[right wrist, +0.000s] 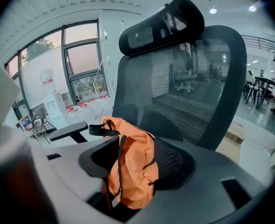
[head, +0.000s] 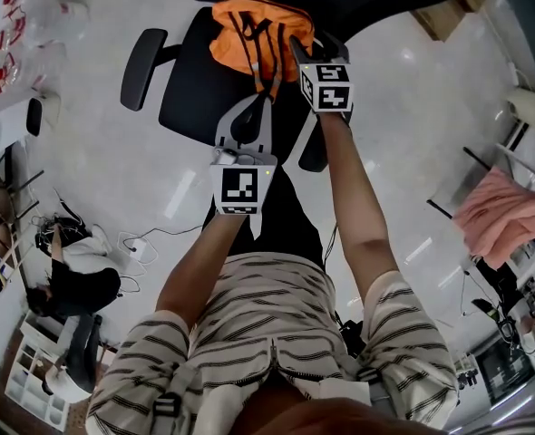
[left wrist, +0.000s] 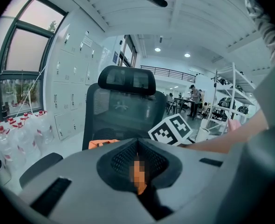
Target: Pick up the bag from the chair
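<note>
Spread wide are the jaws of the right claw (right wrist: 136, 158), and the orange bag (right wrist: 130, 171) is seen standing between them, not yet pinched. The left claw (left wrist: 138, 149) is pressed together, with a sliver of orange, judged to be part of the bag, caught between its pads. The bag is slumped on the seat of the black chair (right wrist: 198, 92). It is judged light, soft and floppy, so sagging is to be expected. The black strap (right wrist: 100, 129) or a bunched fold near the top is judged the surest hold.
</note>
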Tool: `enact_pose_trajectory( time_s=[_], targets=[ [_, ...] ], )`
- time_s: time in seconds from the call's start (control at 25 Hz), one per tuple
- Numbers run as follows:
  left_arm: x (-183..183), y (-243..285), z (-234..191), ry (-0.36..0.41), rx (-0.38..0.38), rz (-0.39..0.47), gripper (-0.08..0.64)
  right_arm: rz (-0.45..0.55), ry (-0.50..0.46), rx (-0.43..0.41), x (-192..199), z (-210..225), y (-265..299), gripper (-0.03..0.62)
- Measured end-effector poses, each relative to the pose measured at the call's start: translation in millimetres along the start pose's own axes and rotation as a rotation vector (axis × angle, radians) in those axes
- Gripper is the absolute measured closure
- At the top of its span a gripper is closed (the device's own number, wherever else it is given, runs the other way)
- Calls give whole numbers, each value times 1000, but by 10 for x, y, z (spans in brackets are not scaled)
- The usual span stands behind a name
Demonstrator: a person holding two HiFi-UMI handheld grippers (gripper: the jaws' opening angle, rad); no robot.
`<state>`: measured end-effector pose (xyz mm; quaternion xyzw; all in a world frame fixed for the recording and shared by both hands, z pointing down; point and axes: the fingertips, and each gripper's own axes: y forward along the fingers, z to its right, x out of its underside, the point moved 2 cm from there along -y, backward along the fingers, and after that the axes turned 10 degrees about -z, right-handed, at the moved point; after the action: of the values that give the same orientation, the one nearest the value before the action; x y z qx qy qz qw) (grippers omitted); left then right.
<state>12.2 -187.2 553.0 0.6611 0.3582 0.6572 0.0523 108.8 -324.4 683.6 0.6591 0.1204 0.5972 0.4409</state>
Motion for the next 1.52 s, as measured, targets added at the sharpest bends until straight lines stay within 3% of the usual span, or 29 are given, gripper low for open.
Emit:
enact_pose_trajectory(
  time_s=[1.04, 1.52],
  targets=[
    [112, 98, 10, -6, 24, -23, 537, -114, -176, -9, 146, 212, 587, 342],
    [105, 160, 39, -4, 41, -42, 537, -148, -74, -84, 170, 283, 782, 333]
  ],
)
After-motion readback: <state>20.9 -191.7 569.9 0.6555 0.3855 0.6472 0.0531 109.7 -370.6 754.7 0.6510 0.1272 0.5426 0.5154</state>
